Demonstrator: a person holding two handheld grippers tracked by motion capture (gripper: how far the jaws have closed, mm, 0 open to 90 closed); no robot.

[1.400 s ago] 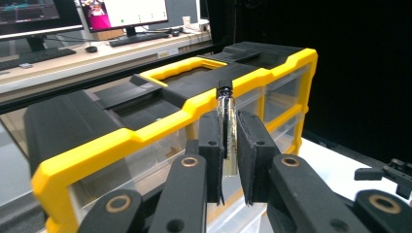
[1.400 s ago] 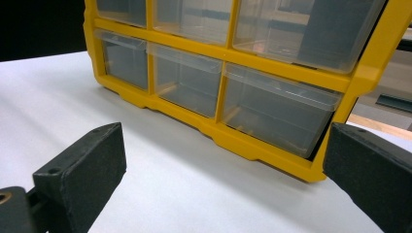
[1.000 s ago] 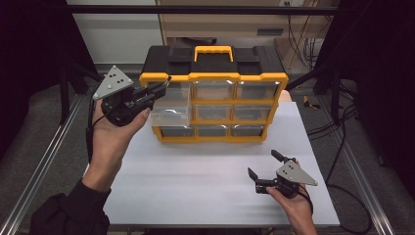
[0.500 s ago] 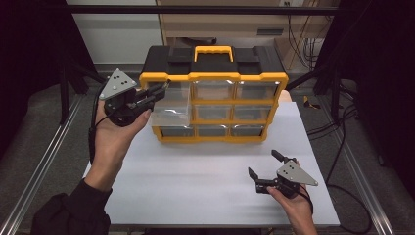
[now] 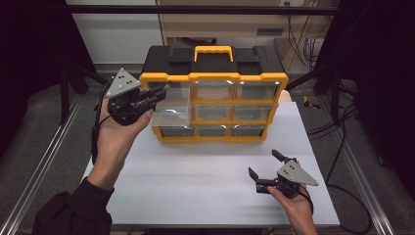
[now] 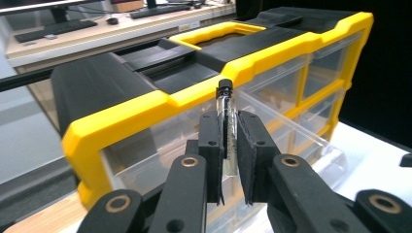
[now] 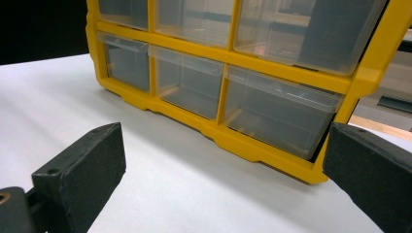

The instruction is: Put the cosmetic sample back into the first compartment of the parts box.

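1. The left gripper (image 6: pixel 228 160) has its fingers (image 6: pixel 211 155) closed on a small clear glass vial with a black screw cap (image 6: pixel 225 121). The vial stands upright between the pads, with its cap and upper part above them.

2. In the high view the left gripper (image 5: pixel 155 93) is raised at the upper left corner of the yellow-and-black plastic organiser box with clear drawers (image 5: pixel 214 78). The vial is held just above a clear plastic drawer (image 5: pixel 171 110) pulled out of the box's left column. The drawer (image 6: pixel 291 131) lies just beyond and below the vial in the left gripper view.

3. Judging by its look, the vial is light, stiff and brittle. Glass that smooth is slippery, so it may slide or swing between flat pads if the hold loosens, and a hard squeeze could crack it.

4. The present hold, on the middle of the body, seems sound: the pads bear on the straight wall, not on the cap or the narrower neck. A hold on the cap alone would let the vial tilt.

5. If the vial is to go into the drawer, it looks wise to lower it close to the drawer floor before letting go, since a drop onto hard plastic could chip it or make it roll.

6. The right gripper (image 5: pixel 266 171) rests low over the white table (image 5: pixel 195 186) at its near right side, well apart from the box. Its fingers (image 7: pixel 80 170) stand wide open and hold nothing.
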